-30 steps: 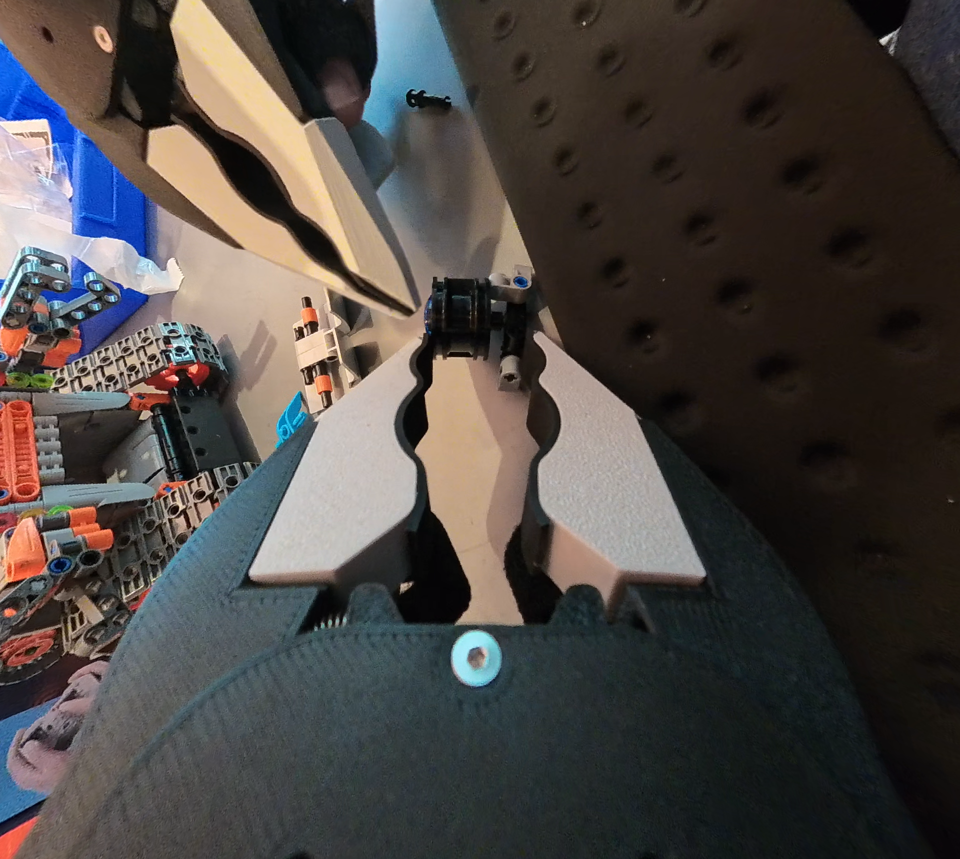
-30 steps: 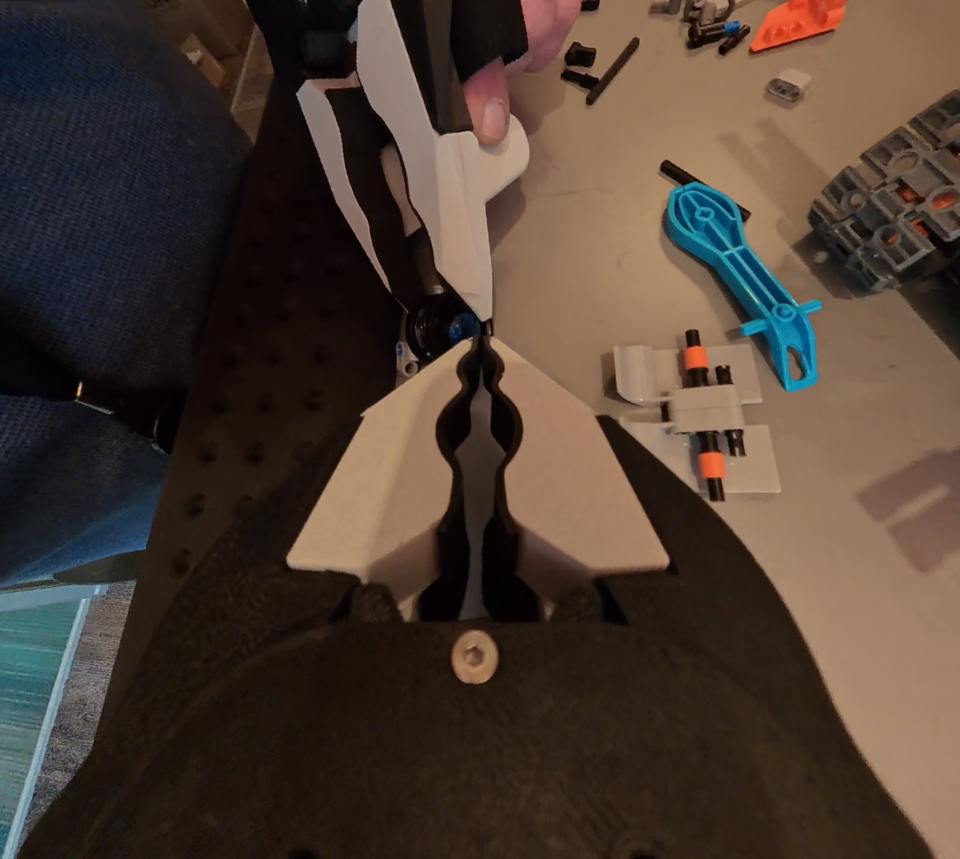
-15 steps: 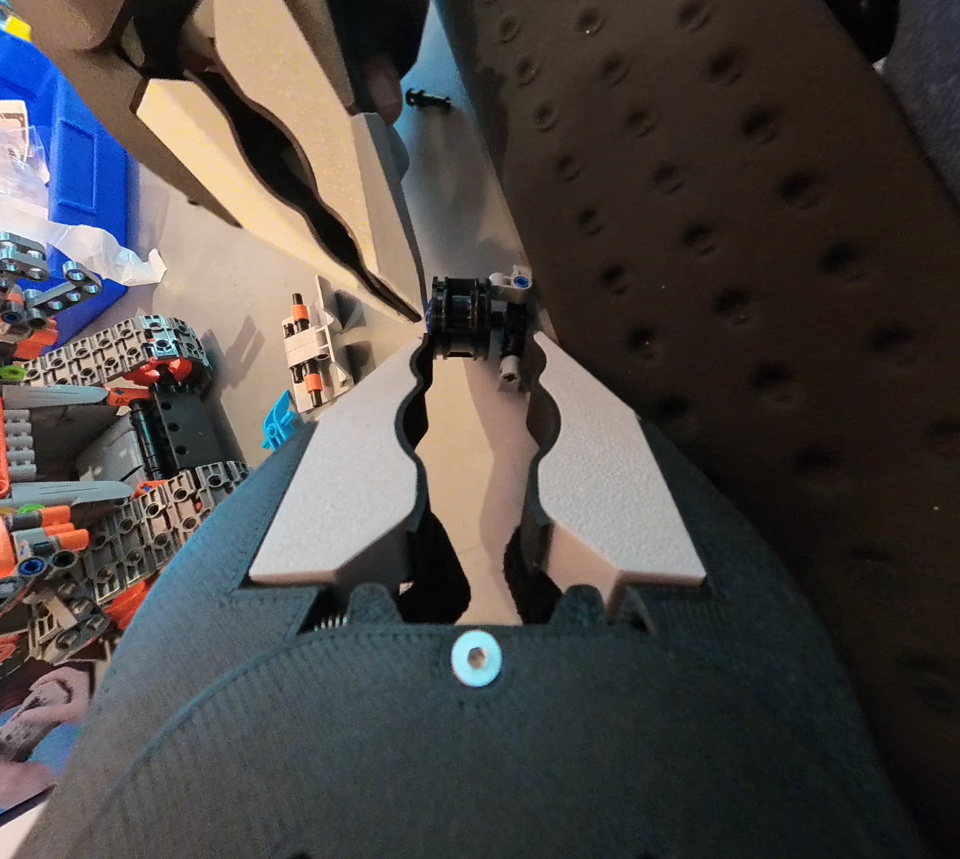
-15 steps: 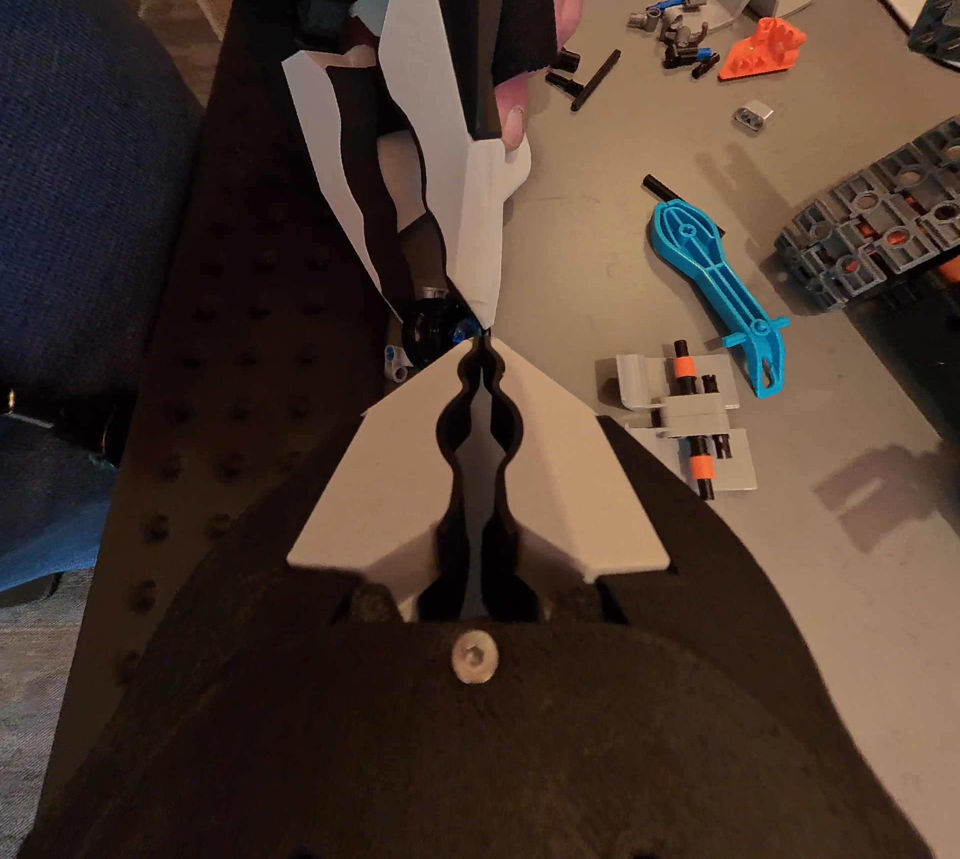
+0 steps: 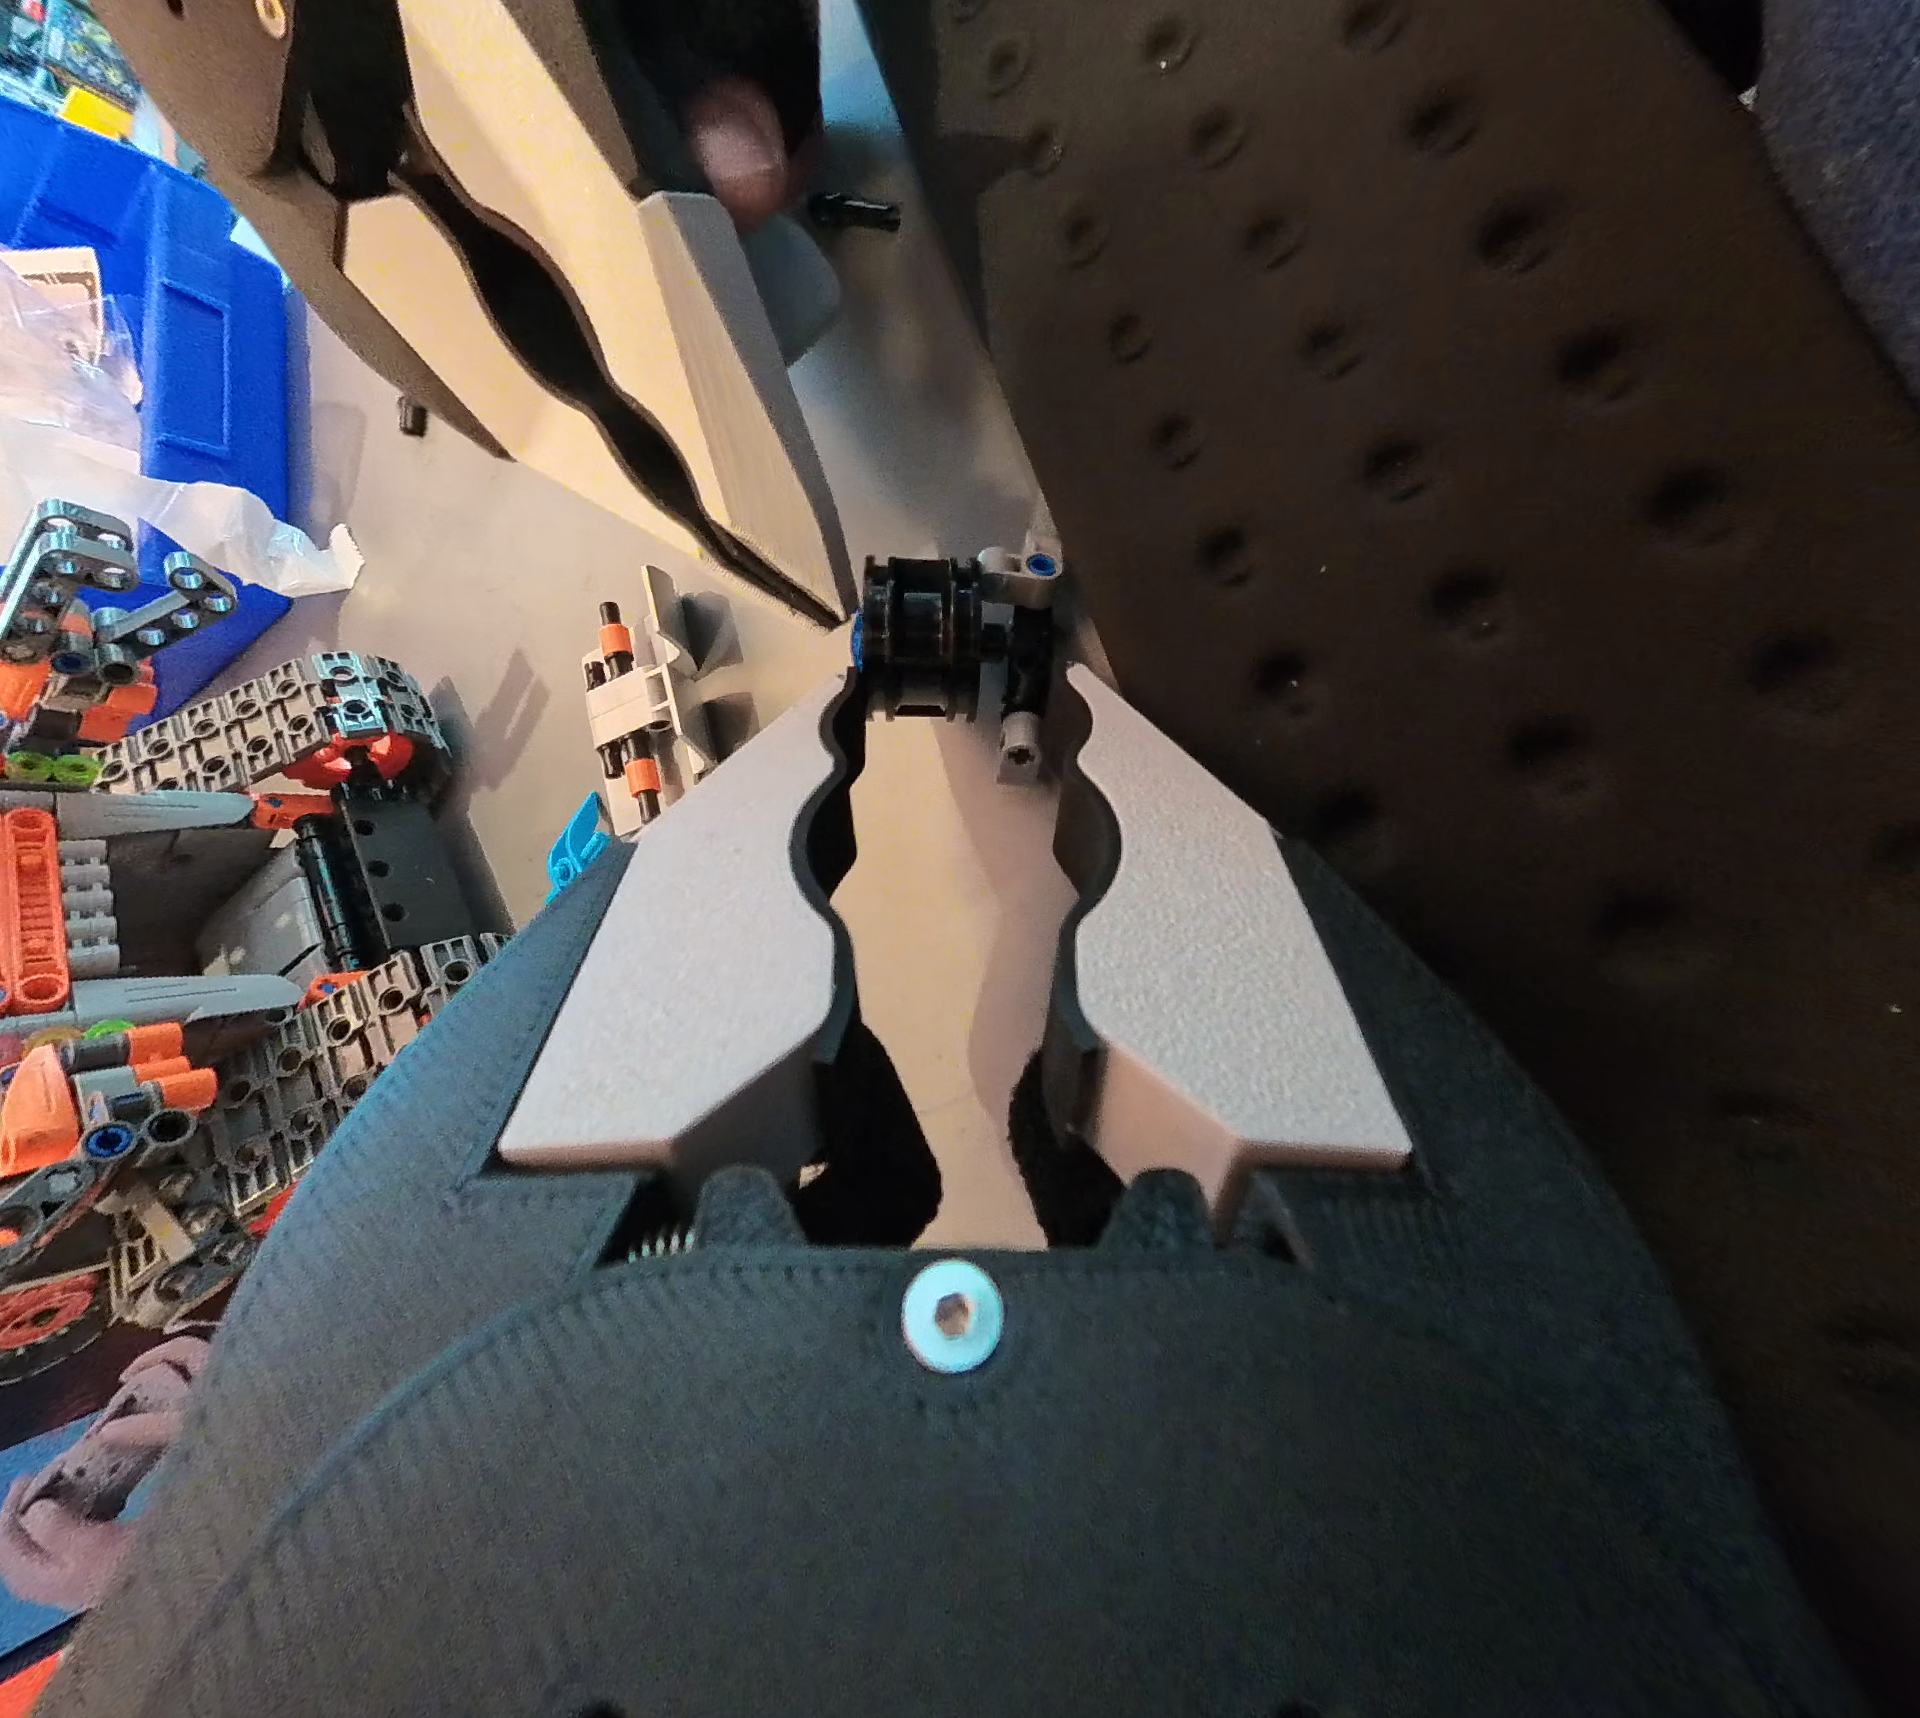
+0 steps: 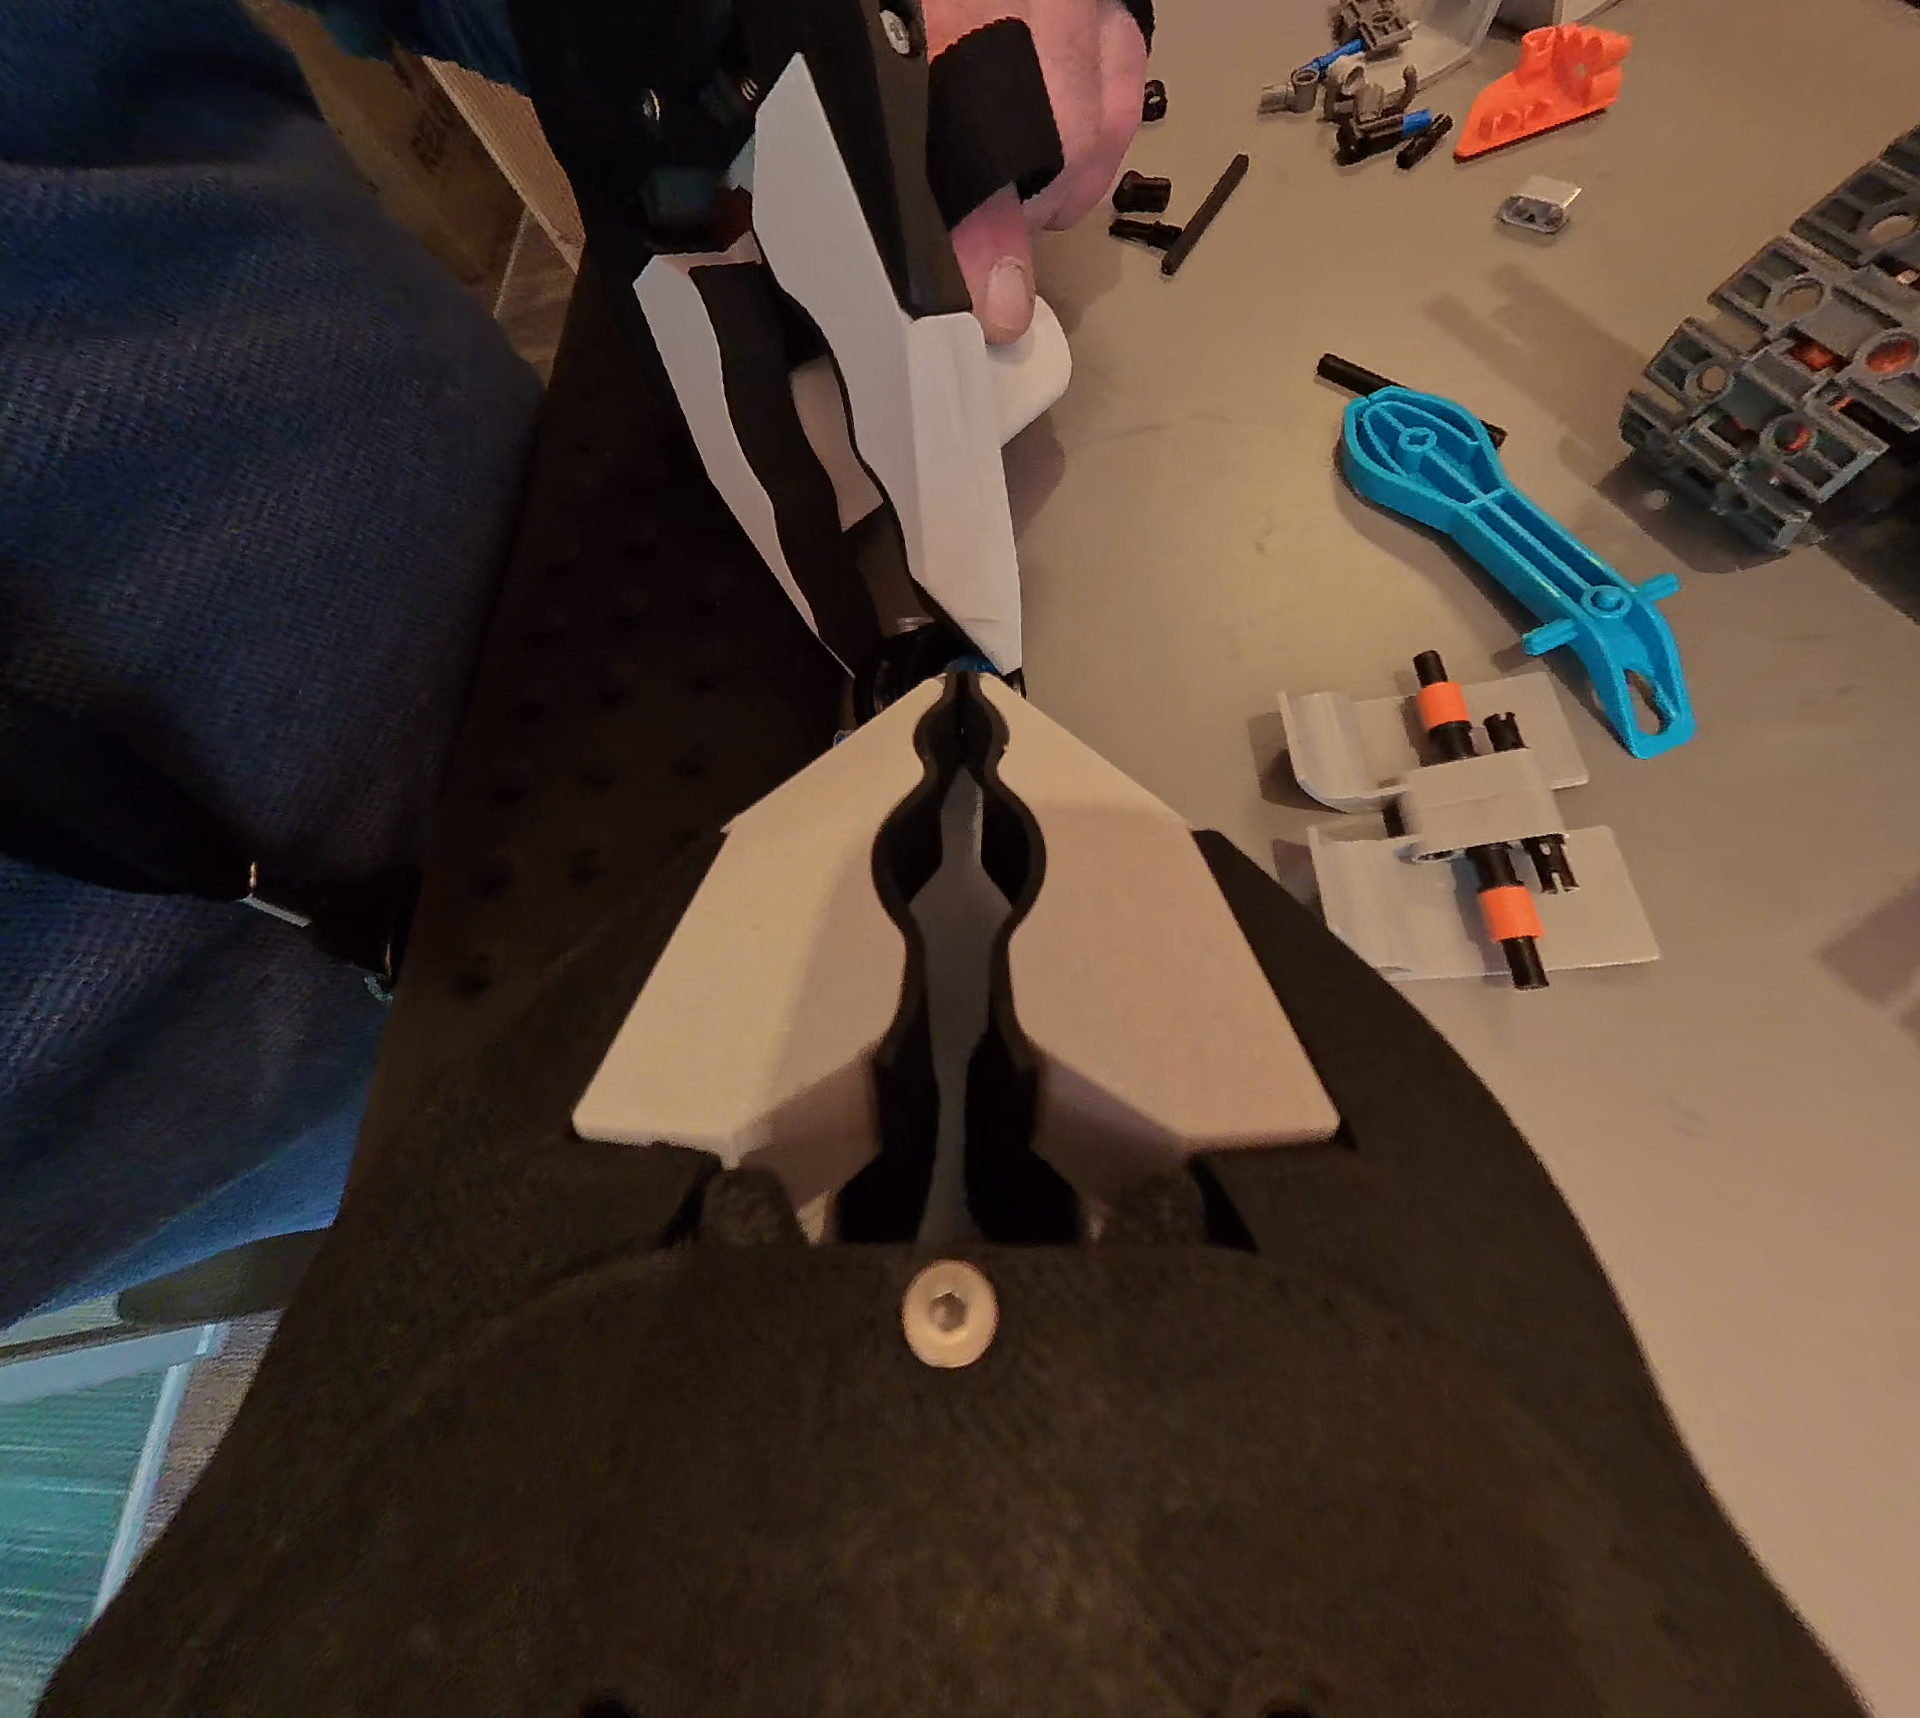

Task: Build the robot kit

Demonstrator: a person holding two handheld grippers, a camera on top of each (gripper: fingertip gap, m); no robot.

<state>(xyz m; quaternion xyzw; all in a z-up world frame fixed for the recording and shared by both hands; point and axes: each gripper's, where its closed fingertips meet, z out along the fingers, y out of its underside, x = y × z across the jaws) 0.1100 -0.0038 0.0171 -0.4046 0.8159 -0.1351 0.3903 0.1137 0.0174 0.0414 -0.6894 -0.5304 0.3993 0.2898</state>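
My left gripper (image 5: 951, 681) is shut on a small black wheel assembly (image 5: 920, 645) that carries a grey connector (image 5: 1013, 572) with a blue pin. It holds the assembly just above the grey table, beside a dark perforated board (image 5: 1455, 421). My right gripper (image 6: 961, 681) is shut, and its tips pinch a small blue pin (image 6: 971, 660) at the wheel's side. In the left wrist view the right gripper (image 5: 826, 608) comes down from the upper left. In the right wrist view the left gripper (image 6: 925, 629) comes down from above, held by a gloved hand (image 6: 1039, 110).
A grey panel piece with orange bushes (image 6: 1455, 837) and a blue lever tool (image 6: 1507, 567) lie on the table to the right. A tracked grey and orange model (image 5: 260, 837) stands at the left. Loose small parts (image 6: 1455, 58) lie farther back. A blue bin (image 5: 156, 318) stands behind. The tips of both grippers are at nearly the same place.
Both grippers stay joined at the wheel assembly. The right gripper has swung a little around it, so its view has shifted. Neither grip has changed.
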